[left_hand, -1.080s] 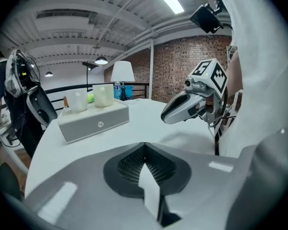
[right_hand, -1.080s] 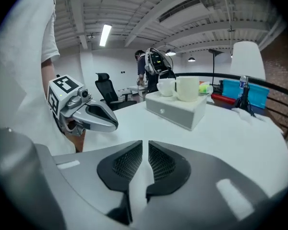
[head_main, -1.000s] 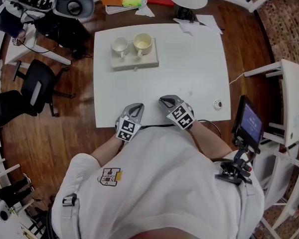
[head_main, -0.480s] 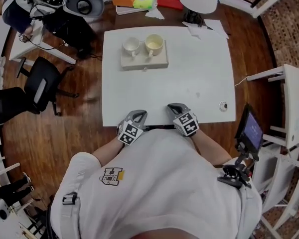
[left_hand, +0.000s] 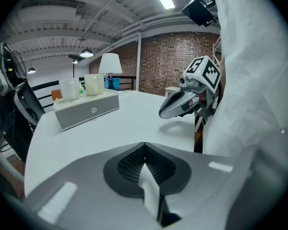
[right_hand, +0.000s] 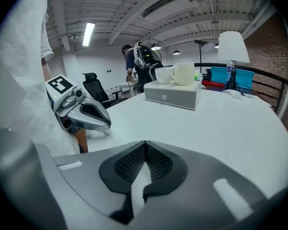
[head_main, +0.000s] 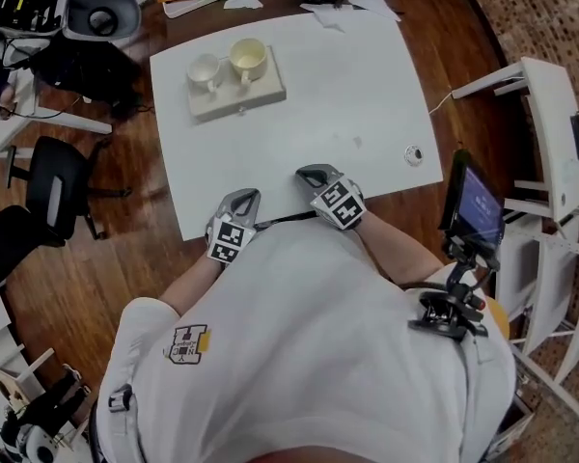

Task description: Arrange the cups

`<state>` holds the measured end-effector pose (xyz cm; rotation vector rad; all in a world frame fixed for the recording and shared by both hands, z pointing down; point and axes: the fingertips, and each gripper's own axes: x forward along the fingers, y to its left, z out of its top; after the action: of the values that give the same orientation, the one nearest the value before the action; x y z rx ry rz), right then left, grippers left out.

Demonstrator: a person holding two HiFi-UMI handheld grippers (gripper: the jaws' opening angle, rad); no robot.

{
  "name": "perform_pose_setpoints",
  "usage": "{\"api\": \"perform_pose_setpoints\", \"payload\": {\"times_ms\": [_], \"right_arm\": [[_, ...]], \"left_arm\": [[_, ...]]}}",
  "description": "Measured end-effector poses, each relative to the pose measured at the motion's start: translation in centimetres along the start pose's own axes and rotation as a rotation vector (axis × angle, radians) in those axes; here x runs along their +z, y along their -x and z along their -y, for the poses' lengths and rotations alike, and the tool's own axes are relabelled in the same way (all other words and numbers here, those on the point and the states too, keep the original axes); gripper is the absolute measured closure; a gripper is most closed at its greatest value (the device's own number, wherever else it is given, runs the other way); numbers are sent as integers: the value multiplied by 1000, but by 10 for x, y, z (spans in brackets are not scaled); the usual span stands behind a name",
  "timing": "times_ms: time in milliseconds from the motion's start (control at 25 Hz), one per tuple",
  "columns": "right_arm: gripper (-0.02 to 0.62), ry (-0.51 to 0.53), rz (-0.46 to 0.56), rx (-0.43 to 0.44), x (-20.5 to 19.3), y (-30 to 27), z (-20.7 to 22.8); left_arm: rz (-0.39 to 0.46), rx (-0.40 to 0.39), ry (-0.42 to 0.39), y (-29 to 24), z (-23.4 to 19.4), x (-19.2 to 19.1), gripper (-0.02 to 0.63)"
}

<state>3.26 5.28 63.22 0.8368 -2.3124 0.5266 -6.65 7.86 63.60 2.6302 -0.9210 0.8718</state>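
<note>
White cup (head_main: 204, 69) and cream cup (head_main: 248, 58) stood atop grey box (head_main: 241, 95). Left claw (head_main: 243, 198) and right claw (head_main: 307, 175) were closed, empty, well apart from it.

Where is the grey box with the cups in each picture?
Head view: grey box, upper left, on the table's far side.
Left gripper view: grey box left of centre.
Right gripper view: grey box just right of centre.
Shared landmark: the two cups on top of it.

Two cups (head_main: 205, 69) (head_main: 248, 58), one box (head_main: 256, 94), two claws (head_main: 244, 199) (head_main: 310, 175)
</note>
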Motion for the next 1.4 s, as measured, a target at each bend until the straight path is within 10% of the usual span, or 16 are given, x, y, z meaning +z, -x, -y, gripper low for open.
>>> {"api": "perform_pose_setpoints", "payload": {"times_ms": [1400], "right_arm": [[595, 12, 2, -2, -5, 1, 0]], "left_arm": [[-5, 28, -23, -1, -4, -4, 606]]}}
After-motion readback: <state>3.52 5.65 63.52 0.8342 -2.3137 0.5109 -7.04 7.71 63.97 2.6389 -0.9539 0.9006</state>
